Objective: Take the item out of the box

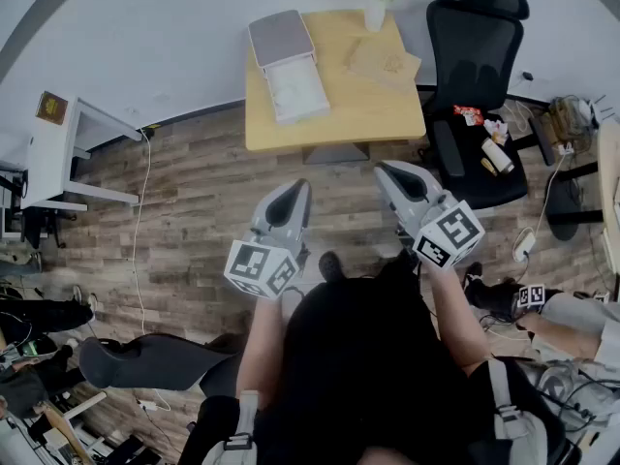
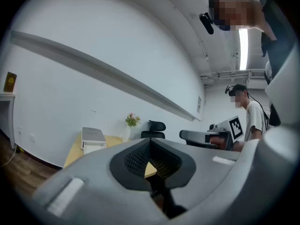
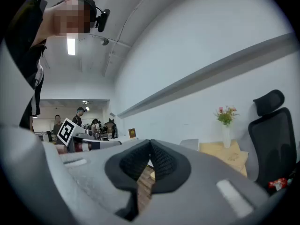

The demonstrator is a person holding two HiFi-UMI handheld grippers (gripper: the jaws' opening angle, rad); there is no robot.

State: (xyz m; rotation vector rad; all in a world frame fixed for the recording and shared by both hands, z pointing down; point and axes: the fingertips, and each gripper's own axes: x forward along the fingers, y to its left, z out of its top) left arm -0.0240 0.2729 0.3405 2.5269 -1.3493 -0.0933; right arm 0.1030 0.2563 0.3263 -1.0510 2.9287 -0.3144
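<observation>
A white box [image 1: 288,62] with a grey lid lies on the left part of a small wooden table [image 1: 334,114]; what it holds cannot be made out. It also shows far off as the box [image 2: 93,138] in the left gripper view, and the box [image 3: 190,144] in the right gripper view. My left gripper [image 1: 294,195] and my right gripper [image 1: 387,172] hover side by side over the wood floor, short of the table's near edge. Both point toward the table. Each is shut with nothing between its pads, seen close up in the left gripper [image 2: 150,161] and the right gripper [image 3: 150,165].
A flat brown packet [image 1: 385,62] and a white vase of flowers [image 1: 376,8] are on the table's right part. A black office chair [image 1: 480,76] holding small items stands right of the table. A white shelf [image 1: 68,153] is at the left, and other people stand in the background.
</observation>
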